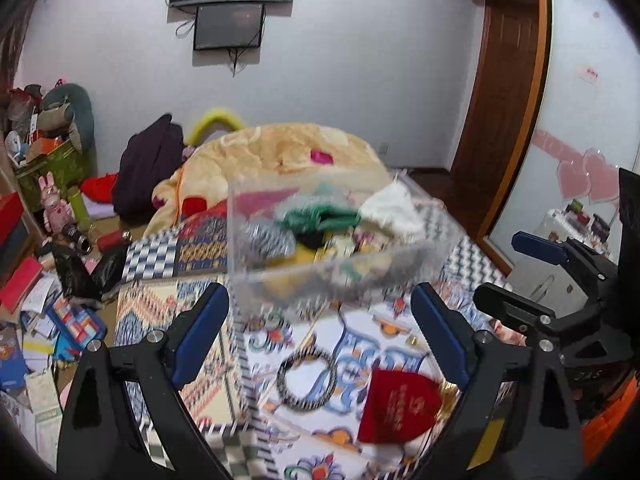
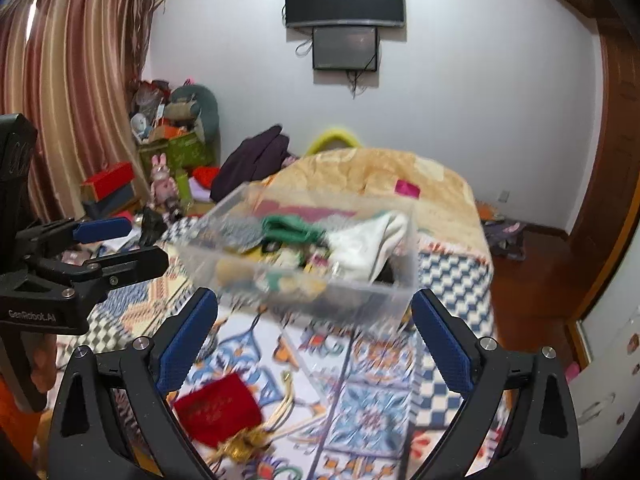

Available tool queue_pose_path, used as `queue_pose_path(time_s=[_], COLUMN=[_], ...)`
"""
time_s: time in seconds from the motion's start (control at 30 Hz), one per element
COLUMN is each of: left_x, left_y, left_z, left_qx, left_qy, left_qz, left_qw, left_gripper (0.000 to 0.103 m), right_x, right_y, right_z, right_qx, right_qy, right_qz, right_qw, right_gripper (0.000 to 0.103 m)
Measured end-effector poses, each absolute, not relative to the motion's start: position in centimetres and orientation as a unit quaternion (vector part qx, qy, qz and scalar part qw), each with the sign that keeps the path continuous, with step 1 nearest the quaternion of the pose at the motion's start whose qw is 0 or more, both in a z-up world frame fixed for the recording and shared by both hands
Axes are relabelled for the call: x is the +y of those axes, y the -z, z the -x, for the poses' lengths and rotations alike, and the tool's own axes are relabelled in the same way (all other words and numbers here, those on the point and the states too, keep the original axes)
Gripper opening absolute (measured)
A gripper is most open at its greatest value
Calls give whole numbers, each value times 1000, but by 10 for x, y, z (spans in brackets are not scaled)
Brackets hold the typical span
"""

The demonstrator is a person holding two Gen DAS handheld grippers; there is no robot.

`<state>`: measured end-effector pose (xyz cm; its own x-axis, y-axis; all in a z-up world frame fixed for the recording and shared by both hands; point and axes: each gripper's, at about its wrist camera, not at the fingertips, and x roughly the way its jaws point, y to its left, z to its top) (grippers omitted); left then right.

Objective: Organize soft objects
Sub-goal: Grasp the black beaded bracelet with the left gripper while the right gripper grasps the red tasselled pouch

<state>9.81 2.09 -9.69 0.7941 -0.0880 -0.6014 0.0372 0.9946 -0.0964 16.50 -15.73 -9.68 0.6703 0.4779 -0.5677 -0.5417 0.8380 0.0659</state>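
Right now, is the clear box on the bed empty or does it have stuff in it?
It has stuff in it. The clear box holds a green cloth, a white cloth and other small items, piled near its rim.

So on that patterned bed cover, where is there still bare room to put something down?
The bare stretch of bed cover lies between the clear box and the red pouch, running toward the checkered edge. In the left view there is more beside the striped ring. The box itself is packed, and the floor is littered.
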Motion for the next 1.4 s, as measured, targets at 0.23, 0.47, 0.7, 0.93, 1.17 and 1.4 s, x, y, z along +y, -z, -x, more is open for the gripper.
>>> queue_pose_path(time_s=[0.23,0.47,0.7,0.93,1.17,1.4], left_x=[30,36,33,24,18,13], left_y=[140,175,196,197,200,198], left_z=[-82,-73,-72,-88,-110,-115], left_qx=[377,419,441,434,435,418], left_qy=[18,8,-4,-6,-5,4], left_qz=[50,71,60,39,32,17], left_qw=[924,905,896,900,900,908], left_gripper=[93,93,93,93,81,47], right_x=[-144,-134,-130,-129,-144,-157], right_y=[132,164,179,177,171,166], right_z=[-154,-140,-129,-124,-132,-138], right_qx=[358,413,419,400,392,383], right_qy=[-302,-314,-317,-323,-304,-288], right_qz=[56,71,93,105,81,61], right_qw=[882,852,846,851,865,876], right_gripper=[97,97,92,47,29,23])
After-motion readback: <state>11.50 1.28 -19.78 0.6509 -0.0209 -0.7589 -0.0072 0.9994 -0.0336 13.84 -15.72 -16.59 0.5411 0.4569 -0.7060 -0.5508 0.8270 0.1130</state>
